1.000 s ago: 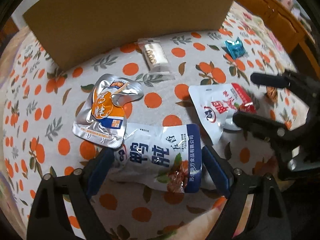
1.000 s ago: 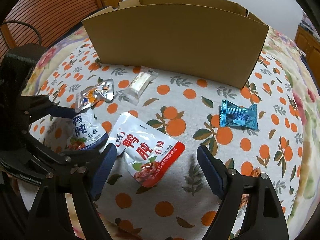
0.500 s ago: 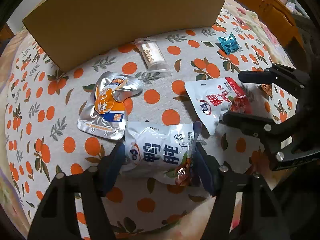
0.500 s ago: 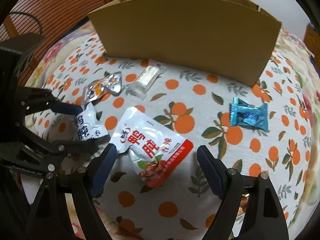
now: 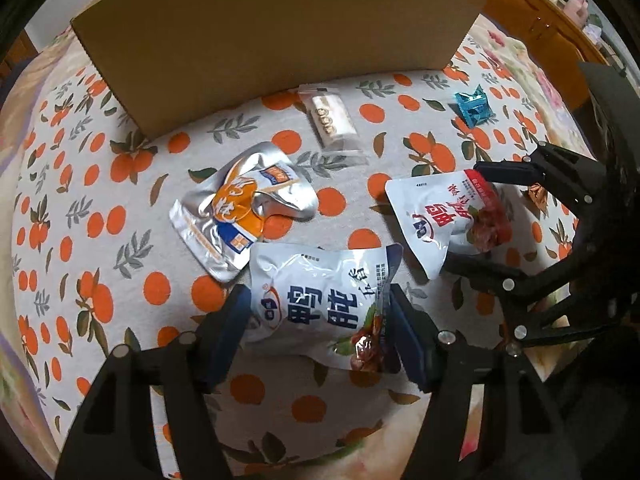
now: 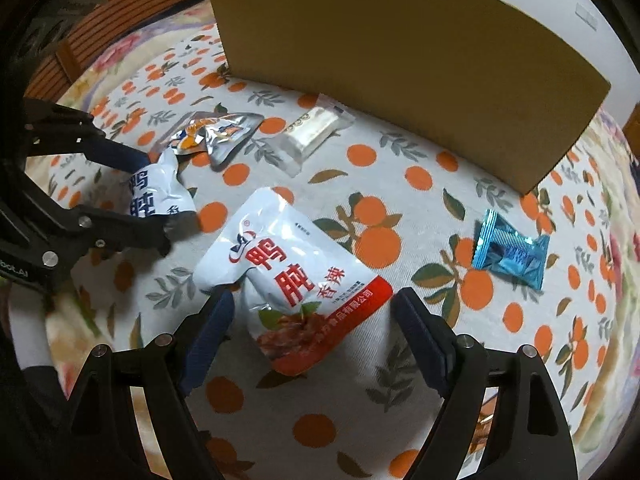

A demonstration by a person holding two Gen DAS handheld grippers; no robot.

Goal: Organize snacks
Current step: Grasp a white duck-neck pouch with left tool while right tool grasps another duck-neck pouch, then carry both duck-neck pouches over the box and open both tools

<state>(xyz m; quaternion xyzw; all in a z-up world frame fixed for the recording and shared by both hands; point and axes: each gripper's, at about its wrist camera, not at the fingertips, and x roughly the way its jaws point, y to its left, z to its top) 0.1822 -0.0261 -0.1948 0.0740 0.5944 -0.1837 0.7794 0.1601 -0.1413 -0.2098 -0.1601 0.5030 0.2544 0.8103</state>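
Observation:
My left gripper point(image 5: 318, 296) is shut on a white and blue snack pouch point(image 5: 312, 320), which bulges and creases between the pads. In the right wrist view the same pouch point(image 6: 154, 196) sits pinched in the left gripper point(image 6: 158, 200) at the left. My right gripper point(image 6: 314, 304) stands open around the lower end of a white and red snack pouch point(image 6: 296, 264), which lies flat on the cloth; its pads are clear of it. A large brown cardboard box point(image 5: 280, 32) stands behind the snacks.
A silver and orange pouch point(image 5: 240, 208), a clear-wrapped white bar point(image 5: 332, 120) and a small blue wrapped sweet point(image 6: 508, 252) lie on the orange-print cloth point(image 5: 100, 240) in front of the box. Wooden furniture point(image 5: 540, 20) stands at the far right.
The left jaws have closed on the white and blue pouch and crumpled it. The right gripper has rolled, so its view of the box now tilts; its jaws stayed wide.

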